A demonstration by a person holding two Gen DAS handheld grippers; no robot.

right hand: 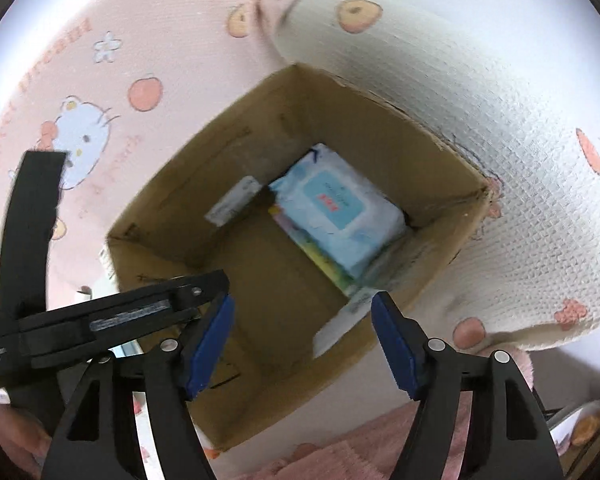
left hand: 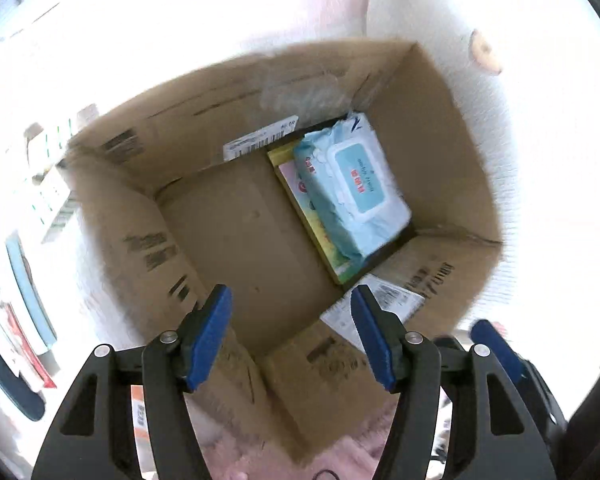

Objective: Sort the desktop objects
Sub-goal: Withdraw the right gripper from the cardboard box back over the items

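An open cardboard box fills both views from above. Inside it a light-blue pack of wet wipes lies on a colourful flat book against the right wall. My left gripper hangs open above the box's near side, with nothing between its blue pads. My right gripper is open too, over the near rim, also with nothing in it. The left gripper's black body crosses the lower left of the right wrist view.
White shipping labels stick to the box's walls. A pink cartoon-print cloth and a white quilted cushion surround the box. Books or packets lie on the bright surface at far left.
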